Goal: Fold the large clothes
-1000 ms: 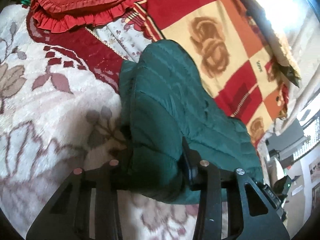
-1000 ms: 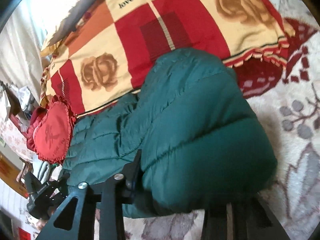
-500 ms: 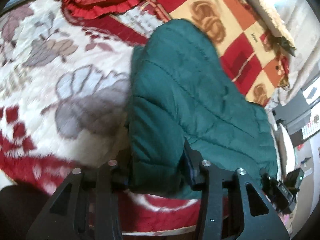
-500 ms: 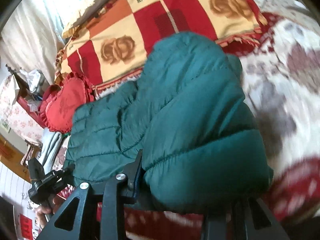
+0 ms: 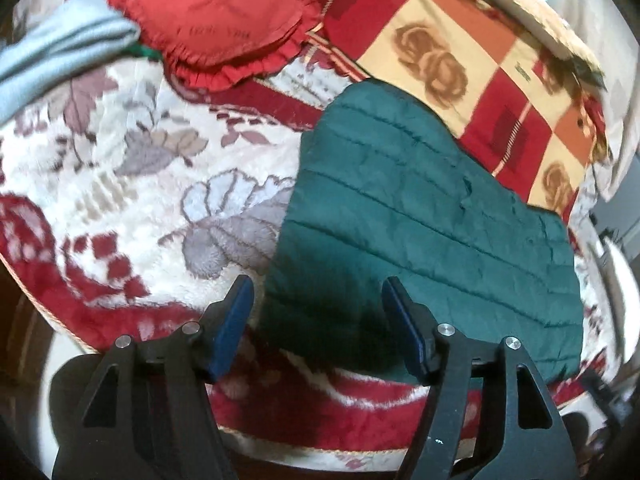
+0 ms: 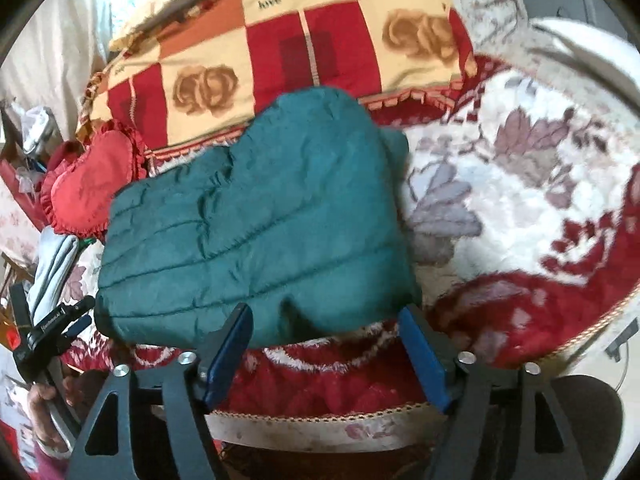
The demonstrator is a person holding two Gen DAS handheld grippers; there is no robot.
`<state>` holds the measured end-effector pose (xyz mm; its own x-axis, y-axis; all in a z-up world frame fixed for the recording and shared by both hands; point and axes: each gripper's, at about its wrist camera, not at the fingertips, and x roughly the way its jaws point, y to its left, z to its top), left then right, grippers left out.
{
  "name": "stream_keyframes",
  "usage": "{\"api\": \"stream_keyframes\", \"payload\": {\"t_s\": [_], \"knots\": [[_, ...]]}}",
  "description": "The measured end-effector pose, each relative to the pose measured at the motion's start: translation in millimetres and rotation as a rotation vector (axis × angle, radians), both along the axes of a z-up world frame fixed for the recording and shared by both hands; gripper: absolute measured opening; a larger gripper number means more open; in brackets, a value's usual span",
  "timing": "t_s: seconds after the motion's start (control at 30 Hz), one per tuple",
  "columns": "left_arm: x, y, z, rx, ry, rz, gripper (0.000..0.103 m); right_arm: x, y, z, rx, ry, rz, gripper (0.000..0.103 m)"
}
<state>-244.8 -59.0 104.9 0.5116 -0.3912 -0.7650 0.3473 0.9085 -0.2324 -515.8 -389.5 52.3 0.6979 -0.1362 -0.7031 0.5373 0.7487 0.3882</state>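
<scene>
A dark green quilted jacket lies folded into a compact bundle on a white and red floral blanket; it also shows in the right wrist view. My left gripper is open and empty, its blue pads on either side of the jacket's near left corner, just off the cloth. My right gripper is open and empty, at the jacket's near right edge, with the blanket's border below it. The left gripper and the hand that holds it show at the left edge of the right wrist view.
A red heart-shaped frilled cushion lies at the back left. A red and cream checked rose-pattern blanket lies behind the jacket. Folded pale grey cloth lies at the far left. The bed's near edge runs just under my grippers.
Both grippers have let go of the jacket, opened and pulled back toward the bed's near edge. The jacket now lies flat on the blanket.
</scene>
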Motion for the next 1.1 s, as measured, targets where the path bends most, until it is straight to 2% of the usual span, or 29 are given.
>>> {"api": "stream_keyframes", "payload": {"t_s": [0.17, 0.37, 0.73, 0.87, 1.1], "knots": [[-26, -15, 14, 0.068, -0.09, -0.013, 0.067, 9, 25, 21, -0.073, -0.051, 0.044, 0.083], [-53, -35, 27, 0.072, -0.152, -0.055, 0.067, 34, 56, 30, -0.134, -0.069, 0.088, 0.087], [-93, -67, 34, 0.118, -0.264, -0.135, 0.067, 60, 92, 32, -0.228, -0.03, 0.144, 0.093], [-98, -71, 33, 0.133, -0.28, -0.142, 0.067, 60, 102, 32, -0.251, -0.041, 0.122, 0.1], [-99, -72, 24, 0.144, -0.265, -0.143, 0.067, 67, 111, 29, -0.268, -0.023, 0.126, 0.101]]}}
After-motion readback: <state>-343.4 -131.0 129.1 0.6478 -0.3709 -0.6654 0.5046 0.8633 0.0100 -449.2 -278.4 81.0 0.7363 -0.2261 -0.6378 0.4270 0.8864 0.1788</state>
